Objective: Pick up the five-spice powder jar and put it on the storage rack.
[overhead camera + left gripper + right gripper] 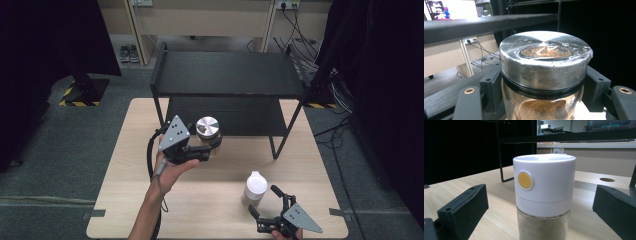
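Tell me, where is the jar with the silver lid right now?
The jar is gripped in the left gripper, left of centre in the high view, just in front of the black shelf.

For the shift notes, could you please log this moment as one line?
left gripper: shut on metal-lidded jar | right gripper: open by white-capped jar | table

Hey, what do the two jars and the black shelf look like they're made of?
Jar with silver lid: the lid looks like brushed metal, with streaky reflections; the body looks like clear glass or plastic, with brown powder showing through. White-capped jar: the cap looks like matte white plastic with a yellow button; the body is clear, holding tan powder. Black shelf: dark matte boards on a thin black frame, probably metal.
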Demonstrator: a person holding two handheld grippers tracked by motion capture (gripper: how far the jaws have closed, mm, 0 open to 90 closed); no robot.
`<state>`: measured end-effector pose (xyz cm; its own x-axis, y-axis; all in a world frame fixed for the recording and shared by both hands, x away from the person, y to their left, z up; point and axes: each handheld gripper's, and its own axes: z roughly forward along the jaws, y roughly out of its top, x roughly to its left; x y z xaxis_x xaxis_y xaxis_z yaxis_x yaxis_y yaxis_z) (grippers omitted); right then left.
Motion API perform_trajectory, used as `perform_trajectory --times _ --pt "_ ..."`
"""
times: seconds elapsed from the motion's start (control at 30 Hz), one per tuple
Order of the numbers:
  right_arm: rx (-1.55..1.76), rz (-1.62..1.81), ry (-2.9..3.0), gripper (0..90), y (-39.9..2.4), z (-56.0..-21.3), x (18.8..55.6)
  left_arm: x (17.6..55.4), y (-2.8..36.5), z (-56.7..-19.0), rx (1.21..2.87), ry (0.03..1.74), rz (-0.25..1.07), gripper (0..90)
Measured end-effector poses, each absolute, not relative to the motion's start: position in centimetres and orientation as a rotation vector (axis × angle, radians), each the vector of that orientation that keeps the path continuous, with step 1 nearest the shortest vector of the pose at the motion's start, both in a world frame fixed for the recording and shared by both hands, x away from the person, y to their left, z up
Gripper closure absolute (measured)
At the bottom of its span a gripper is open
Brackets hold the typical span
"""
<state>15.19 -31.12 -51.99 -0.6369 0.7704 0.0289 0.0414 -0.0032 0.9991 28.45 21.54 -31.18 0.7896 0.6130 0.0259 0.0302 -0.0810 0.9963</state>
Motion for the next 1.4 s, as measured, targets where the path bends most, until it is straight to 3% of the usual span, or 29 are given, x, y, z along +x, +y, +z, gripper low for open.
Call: perform_trajectory --times 1.4 --pt "0.836 1.696 1.733 0.5 -31.1 -52.0 15.3 32.6 21.1 -19.3 1.607 0.525 0.541 30.6"
